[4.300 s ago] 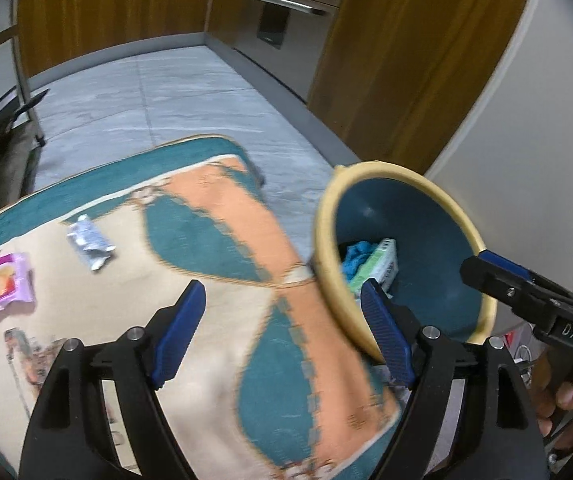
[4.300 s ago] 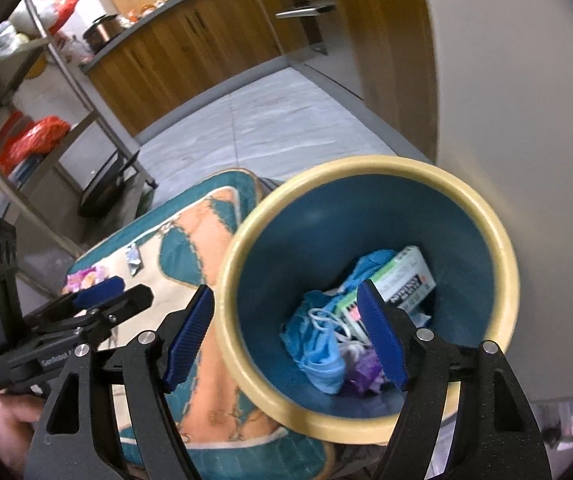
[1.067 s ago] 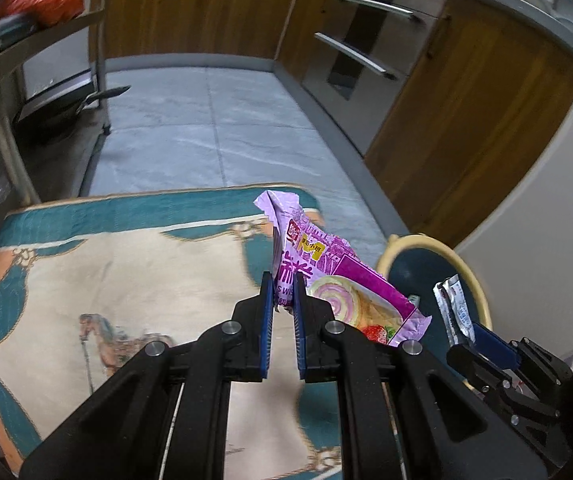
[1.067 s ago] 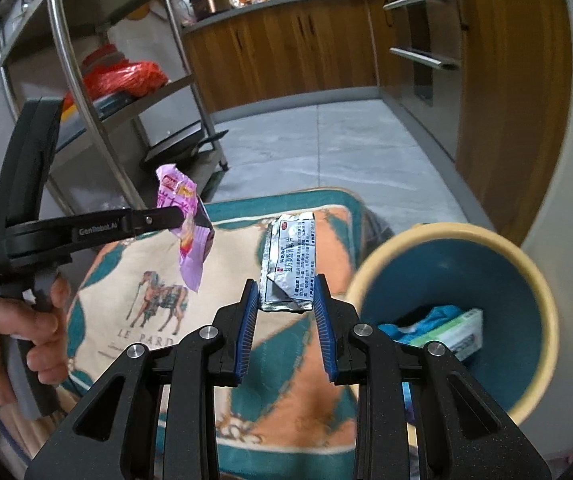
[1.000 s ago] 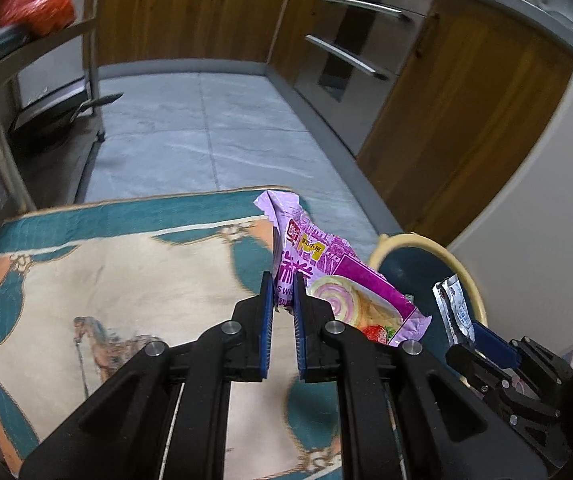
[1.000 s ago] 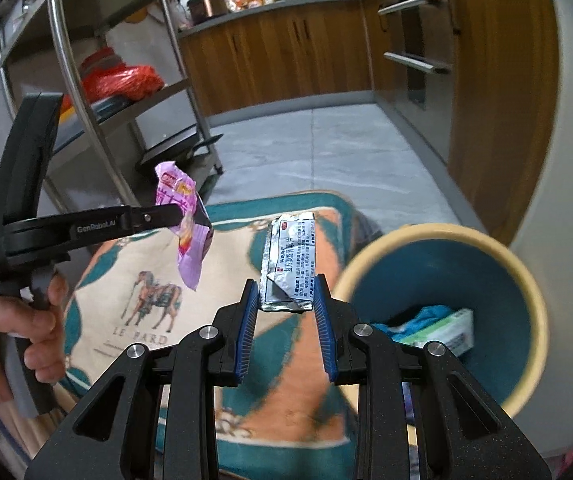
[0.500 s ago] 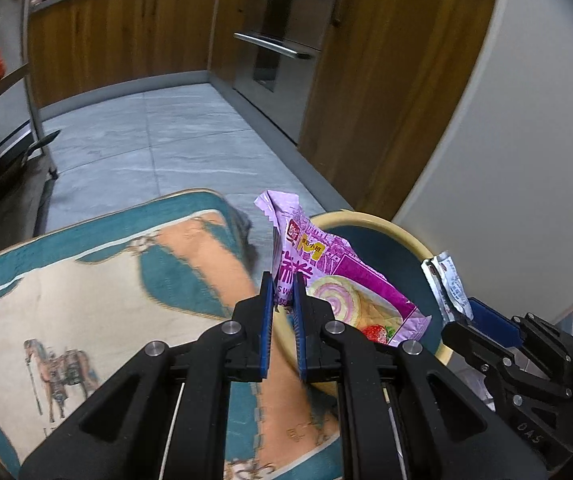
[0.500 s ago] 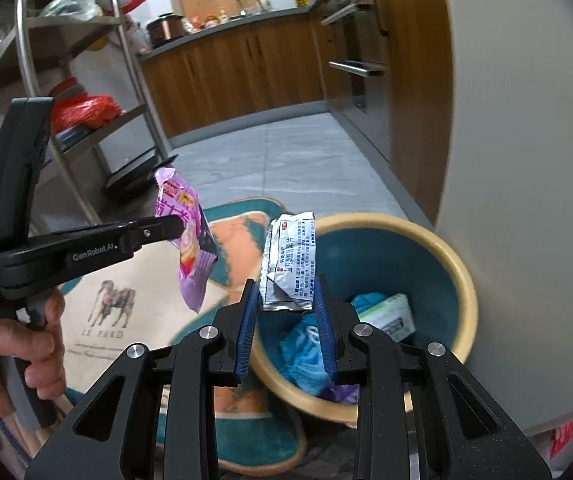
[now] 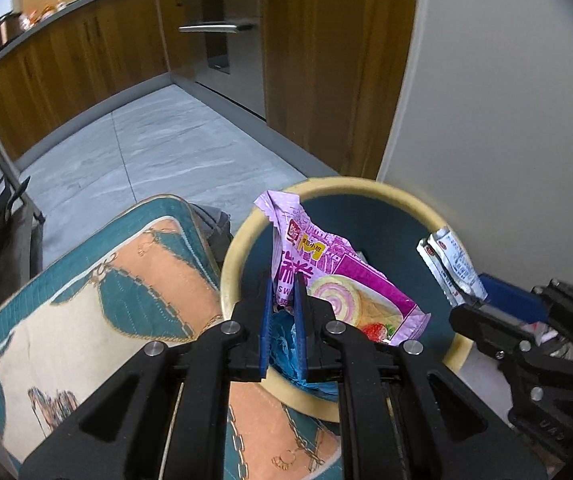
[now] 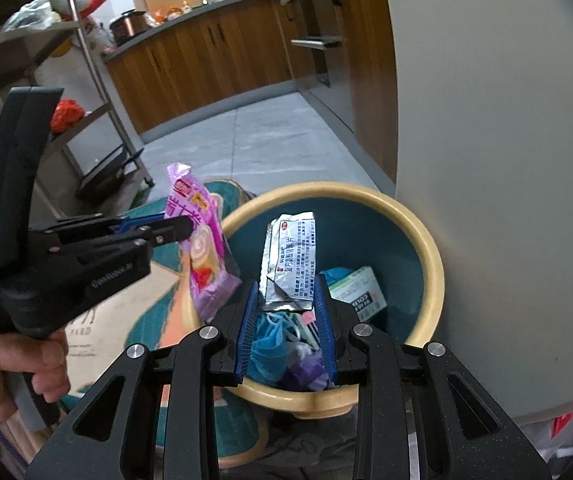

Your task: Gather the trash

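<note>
A purple snack wrapper (image 9: 326, 276) is being pinched at its edge by the left gripper (image 9: 283, 316), a silver sachet (image 10: 290, 260) is being clamped by the right gripper (image 10: 286, 312), both over the bin (image 10: 432, 256). Light, crinkly, slippery film; edge grips are probably being favoured.

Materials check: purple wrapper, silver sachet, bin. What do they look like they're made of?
Purple snack wrapper: thin glossy printed plastic film, going by its creases and crimped end. Silver sachet: likely foil laminate, with a metallic sheen and sharp folds. Bin: looks like smooth moulded plastic, with a cream rim and teal inside, though that is not certain.
</note>
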Demonstrator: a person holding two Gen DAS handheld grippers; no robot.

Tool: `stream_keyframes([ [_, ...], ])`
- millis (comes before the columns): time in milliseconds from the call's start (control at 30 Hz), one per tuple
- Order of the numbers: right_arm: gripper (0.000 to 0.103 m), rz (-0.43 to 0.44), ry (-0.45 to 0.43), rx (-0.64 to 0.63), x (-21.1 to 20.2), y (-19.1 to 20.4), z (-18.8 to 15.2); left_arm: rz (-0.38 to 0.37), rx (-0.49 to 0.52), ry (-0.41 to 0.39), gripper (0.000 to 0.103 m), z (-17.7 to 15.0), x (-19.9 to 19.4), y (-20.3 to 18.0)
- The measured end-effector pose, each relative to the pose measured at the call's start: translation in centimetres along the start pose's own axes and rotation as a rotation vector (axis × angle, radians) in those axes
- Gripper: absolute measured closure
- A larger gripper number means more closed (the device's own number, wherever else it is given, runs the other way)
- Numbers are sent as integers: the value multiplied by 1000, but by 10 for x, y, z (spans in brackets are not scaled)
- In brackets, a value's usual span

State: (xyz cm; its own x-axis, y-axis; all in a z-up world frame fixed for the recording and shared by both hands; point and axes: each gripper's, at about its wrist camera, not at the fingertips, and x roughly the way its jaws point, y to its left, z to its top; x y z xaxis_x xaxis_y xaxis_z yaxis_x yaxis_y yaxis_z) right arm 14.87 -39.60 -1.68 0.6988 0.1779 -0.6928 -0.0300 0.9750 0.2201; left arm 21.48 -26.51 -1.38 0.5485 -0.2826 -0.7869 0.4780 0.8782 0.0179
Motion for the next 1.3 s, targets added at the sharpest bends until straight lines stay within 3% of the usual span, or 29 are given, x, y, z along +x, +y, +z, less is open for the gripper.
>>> stream_keyframes([
  [167, 73, -21, 38, 17, 15, -5, 4, -2, 35, 42, 93, 0, 23, -5],
  [367, 72, -39, 91, 35, 31, -11, 4, -23, 47, 66, 84, -2, 40, -4],
  [533, 65, -37, 93, 31, 39, -8, 5, -35, 48, 37, 56, -2, 32, -6],
  [700, 64, -55, 76, 13, 31, -6, 2, -32, 31, 0, 45, -3, 21, 4],
  [800, 49, -56, 39, -3, 17, -1, -1, -39, 17, -10, 42, -4, 15, 10],
  [1033, 27, -53, -49, -44, -14, 7, -6, 3, 23, -104, 16, -14, -26, 16],
  [1300, 16, -41, -122, -26, -47, 8, -20, 33, -21, -164, 7, -36, -66, 21],
])
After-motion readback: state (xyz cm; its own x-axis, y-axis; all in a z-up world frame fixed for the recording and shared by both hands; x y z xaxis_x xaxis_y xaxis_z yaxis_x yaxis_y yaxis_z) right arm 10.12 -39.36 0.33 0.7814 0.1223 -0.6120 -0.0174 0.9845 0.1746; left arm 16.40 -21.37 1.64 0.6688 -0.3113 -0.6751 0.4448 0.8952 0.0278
